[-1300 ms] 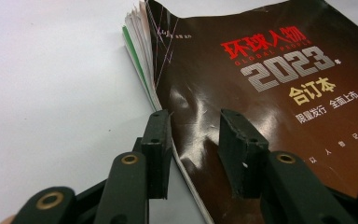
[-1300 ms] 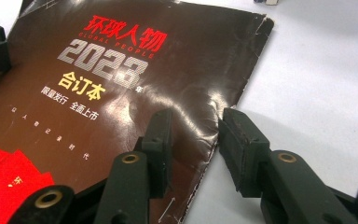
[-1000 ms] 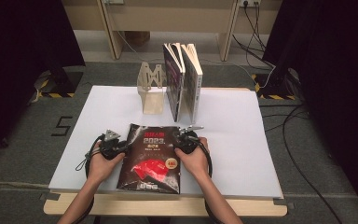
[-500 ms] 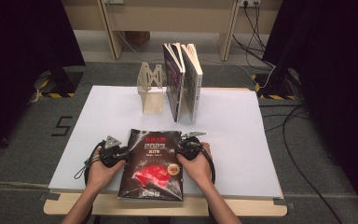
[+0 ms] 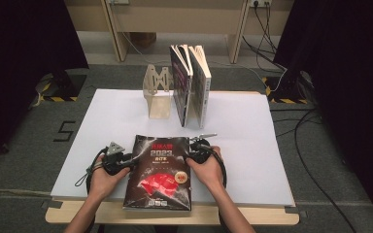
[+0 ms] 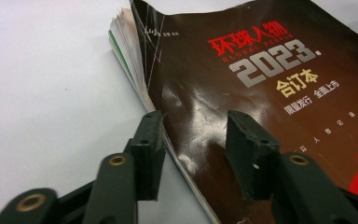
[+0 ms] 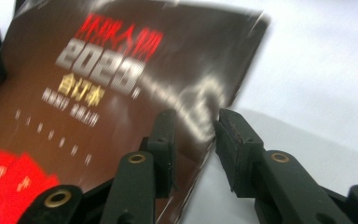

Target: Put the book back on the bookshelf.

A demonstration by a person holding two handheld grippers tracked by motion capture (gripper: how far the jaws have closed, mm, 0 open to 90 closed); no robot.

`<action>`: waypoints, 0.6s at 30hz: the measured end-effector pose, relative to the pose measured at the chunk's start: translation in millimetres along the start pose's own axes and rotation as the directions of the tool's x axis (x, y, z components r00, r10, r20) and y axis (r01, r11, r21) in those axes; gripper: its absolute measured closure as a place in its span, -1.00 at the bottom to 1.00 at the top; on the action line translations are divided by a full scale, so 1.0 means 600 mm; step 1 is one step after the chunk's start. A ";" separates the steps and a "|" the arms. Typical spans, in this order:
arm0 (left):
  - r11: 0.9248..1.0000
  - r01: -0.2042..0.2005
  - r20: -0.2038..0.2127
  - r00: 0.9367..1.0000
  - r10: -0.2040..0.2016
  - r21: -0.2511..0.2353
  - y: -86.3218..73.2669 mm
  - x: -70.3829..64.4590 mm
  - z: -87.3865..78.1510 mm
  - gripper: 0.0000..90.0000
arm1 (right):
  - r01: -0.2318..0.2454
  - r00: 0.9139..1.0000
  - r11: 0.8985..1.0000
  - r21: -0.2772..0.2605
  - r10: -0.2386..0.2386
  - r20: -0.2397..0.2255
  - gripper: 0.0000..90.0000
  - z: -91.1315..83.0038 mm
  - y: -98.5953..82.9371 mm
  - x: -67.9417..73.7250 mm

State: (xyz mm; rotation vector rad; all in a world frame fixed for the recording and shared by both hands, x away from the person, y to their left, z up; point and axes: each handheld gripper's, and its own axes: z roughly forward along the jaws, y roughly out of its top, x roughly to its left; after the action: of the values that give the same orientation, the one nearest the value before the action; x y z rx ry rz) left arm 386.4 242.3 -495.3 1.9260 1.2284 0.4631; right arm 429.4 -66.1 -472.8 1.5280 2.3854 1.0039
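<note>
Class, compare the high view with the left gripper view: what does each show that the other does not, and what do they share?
High view alone: two upright books beside a pale bookend stand, both of the person's hands, and the right gripper at the magazine's right edge. Left gripper view alone: the fanned page edges and the left gripper, jaws apart astride the magazine's edge. Shared: the dark 2023 magazine flat on the white table.

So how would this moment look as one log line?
left gripper: open, straddling magazine edge | right gripper: open at opposite edge | magazine: flat on table
</note>
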 end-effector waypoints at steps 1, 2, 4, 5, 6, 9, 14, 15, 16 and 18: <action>1.000 -0.007 -0.011 1.000 0.007 -0.001 0.001 -0.001 0.001 0.15 | -0.007 1.000 1.000 -0.010 0.007 0.001 0.47 0.000 0.006 -0.003; 1.000 -0.009 -0.013 1.000 0.008 -0.005 0.001 -0.001 0.002 0.11 | -0.014 1.000 1.000 -0.022 0.014 0.000 0.45 0.000 0.013 -0.007; 1.000 -0.004 -0.021 1.000 0.003 -0.009 0.001 0.000 0.004 0.01 | -0.024 1.000 0.999 -0.029 0.024 -0.001 0.43 0.001 0.020 -0.011; 1.000 -0.003 -0.026 1.000 0.002 -0.010 0.001 0.001 0.005 -0.02 | -0.038 0.999 0.999 -0.039 0.038 0.004 0.41 0.009 0.035 -0.022; 1.000 0.004 -0.026 1.000 -0.005 -0.017 0.001 0.002 0.006 -0.06 | -0.047 0.999 0.998 -0.040 0.047 0.001 0.40 0.013 0.042 -0.028; 0.999 0.014 -0.029 0.999 -0.015 -0.033 -0.002 0.004 0.006 -0.18 | -0.070 0.998 0.996 -0.046 0.070 -0.008 0.39 0.026 0.059 -0.043; 0.998 0.043 -0.030 0.999 -0.045 -0.051 -0.004 0.009 0.006 -0.22 | -0.092 0.996 0.995 -0.041 0.091 -0.013 0.36 0.043 0.074 -0.058; 0.997 0.046 -0.032 0.998 -0.048 -0.056 -0.005 0.010 0.005 -0.22 | -0.103 0.995 0.994 -0.042 0.102 -0.017 0.35 0.046 0.081 -0.061; 0.997 0.046 -0.032 0.998 -0.048 -0.056 -0.005 0.010 0.005 -0.22 | -0.103 0.995 0.994 -0.042 0.102 -0.017 0.35 0.046 0.081 -0.061; 0.997 0.047 -0.031 0.998 -0.049 -0.057 -0.005 0.009 0.006 -0.22 | -0.106 0.994 0.994 -0.040 0.106 -0.021 0.35 0.050 0.087 -0.062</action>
State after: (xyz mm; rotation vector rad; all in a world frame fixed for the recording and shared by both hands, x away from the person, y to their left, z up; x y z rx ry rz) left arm 389.5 246.1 -500.3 1.8436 1.2666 0.5002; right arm 499.9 -70.3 -473.1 1.6533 2.3019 1.0860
